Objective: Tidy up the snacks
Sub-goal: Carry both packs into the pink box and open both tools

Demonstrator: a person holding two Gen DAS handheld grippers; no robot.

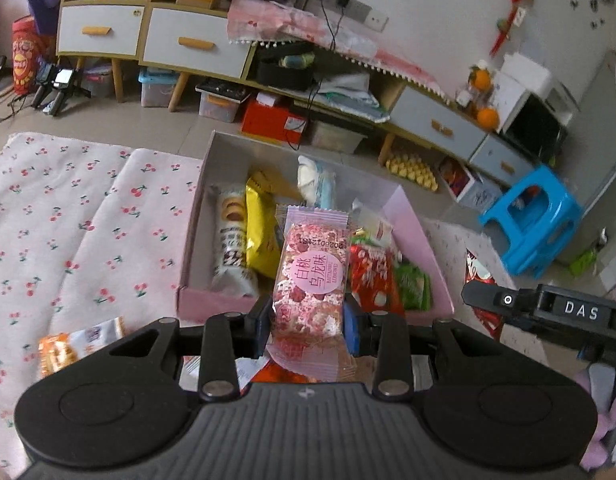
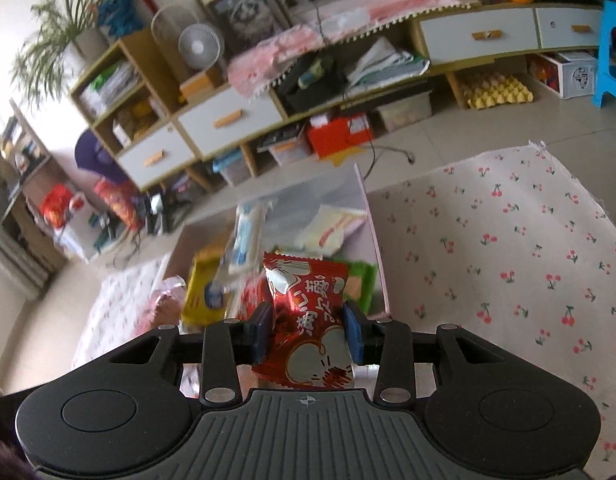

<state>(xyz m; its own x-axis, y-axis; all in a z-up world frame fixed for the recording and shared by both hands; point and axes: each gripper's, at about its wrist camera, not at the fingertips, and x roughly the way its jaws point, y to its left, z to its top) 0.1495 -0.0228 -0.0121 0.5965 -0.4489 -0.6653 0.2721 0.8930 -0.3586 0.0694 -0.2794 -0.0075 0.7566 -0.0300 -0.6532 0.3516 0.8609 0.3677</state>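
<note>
Between left gripper [image 1: 308, 320] pads, pink floral snack packet [image 1: 311, 276]

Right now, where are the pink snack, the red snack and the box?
pink snack [image 1: 309, 280]: left wrist view, round label.
red snack [image 2: 308, 320]: right wrist view, wrapper middle.
box [image 1: 212, 302]: left wrist view, near pink wall.

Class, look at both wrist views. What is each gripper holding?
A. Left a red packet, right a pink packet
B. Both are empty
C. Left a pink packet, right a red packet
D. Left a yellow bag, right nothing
C: the left gripper is clamped on the pink packet, the right gripper on the red packet.
</note>
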